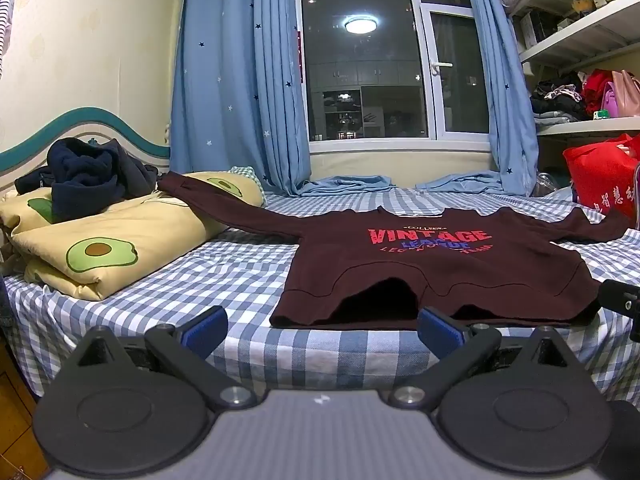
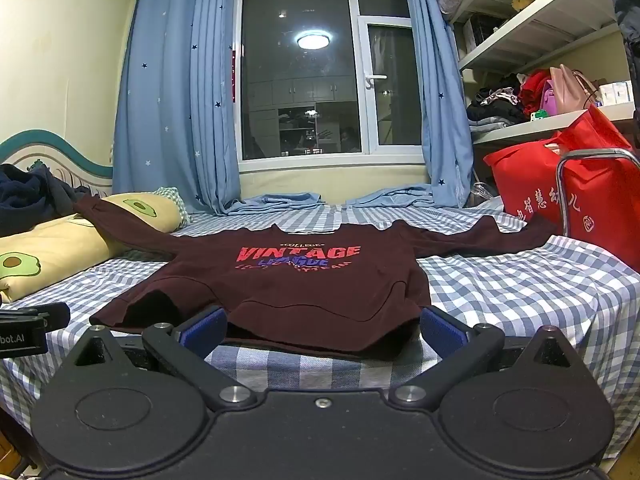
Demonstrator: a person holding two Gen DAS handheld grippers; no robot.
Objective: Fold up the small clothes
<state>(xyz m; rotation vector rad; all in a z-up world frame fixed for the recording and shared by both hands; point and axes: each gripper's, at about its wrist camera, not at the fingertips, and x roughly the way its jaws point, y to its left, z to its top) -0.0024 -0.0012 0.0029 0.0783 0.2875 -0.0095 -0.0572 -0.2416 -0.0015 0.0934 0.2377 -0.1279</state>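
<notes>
One maroon sweatshirt [image 1: 436,276] flat on the bed [image 1: 224,280], two claws [image 1: 322,326] [image 2: 323,326] spread wide, seemingly empty

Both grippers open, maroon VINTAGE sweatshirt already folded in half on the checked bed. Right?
Not folded. The maroon sweatshirt lies spread flat on the checked bed, both sleeves stretched out, as the right wrist view shows. The left gripper and right gripper are open.

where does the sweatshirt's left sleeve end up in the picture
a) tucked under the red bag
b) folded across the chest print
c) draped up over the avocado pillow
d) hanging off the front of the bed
c: the maroon sweatshirt lies flat, and that sleeve runs up onto the avocado pillow.
</notes>
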